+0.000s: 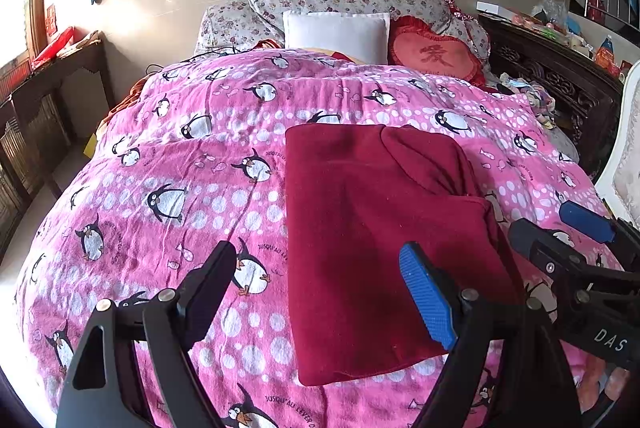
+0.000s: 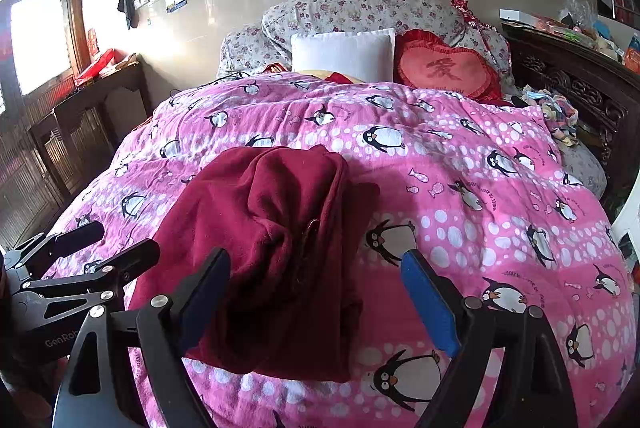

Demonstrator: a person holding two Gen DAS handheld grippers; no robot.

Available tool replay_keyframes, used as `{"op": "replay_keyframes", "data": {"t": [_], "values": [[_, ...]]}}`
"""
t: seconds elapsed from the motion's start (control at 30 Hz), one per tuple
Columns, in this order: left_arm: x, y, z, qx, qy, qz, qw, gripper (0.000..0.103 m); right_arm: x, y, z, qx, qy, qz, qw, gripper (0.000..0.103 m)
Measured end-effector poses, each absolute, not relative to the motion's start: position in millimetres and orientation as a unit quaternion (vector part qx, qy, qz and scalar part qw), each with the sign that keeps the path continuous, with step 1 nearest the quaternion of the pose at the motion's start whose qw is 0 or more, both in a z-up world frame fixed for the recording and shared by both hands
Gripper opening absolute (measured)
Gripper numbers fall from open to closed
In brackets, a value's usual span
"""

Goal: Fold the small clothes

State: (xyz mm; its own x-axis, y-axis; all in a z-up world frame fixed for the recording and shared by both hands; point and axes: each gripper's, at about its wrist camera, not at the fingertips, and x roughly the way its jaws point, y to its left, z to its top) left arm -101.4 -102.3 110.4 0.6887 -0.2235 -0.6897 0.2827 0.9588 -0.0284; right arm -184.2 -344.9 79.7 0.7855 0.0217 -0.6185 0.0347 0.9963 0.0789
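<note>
1. On the bed, over the pink quilt (image 1: 192,155), lies the garment (image 1: 372,228) — a dark red fleece piece, already folded into a rough rectangle and resting flat, a little toward the near edge of the quilt.
2. Progress, as a judgement: the main folds look done. The left side is a clean straight edge, but in the right wrist view the right side is bunched and ridged (image 2: 288,220), with a flap doubled over on top. What seems left is smoothing that lump, perhaps one more fold across, then setting it aside (no other clothes waiting to be folded can be made out with certainty).
3. Its long axis runs from the near edge of the bed toward the pillows (image 1: 336,31); the short hem faces the person, and the far end points at the headboard.
4. The left gripper (image 1: 316,292) has its fingers spread wide and holds nothing; it hovers over the garment's near left corner.
5. The right gripper (image 2: 316,288) is likewise wide apart and empty — it straddles the bunched near end without pinching it.
</note>
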Motion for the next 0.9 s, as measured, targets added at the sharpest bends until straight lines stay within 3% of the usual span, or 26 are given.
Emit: {"op": "replay_keyframes", "data": {"t": [0.9], "values": [[-103.5, -98.4, 111.8, 0.038, 0.350, -0.133, 0.927, 0.083, -180.9, -341.8, 75.0, 0.042, 0.333, 0.000, 0.942, 0.091]]}}
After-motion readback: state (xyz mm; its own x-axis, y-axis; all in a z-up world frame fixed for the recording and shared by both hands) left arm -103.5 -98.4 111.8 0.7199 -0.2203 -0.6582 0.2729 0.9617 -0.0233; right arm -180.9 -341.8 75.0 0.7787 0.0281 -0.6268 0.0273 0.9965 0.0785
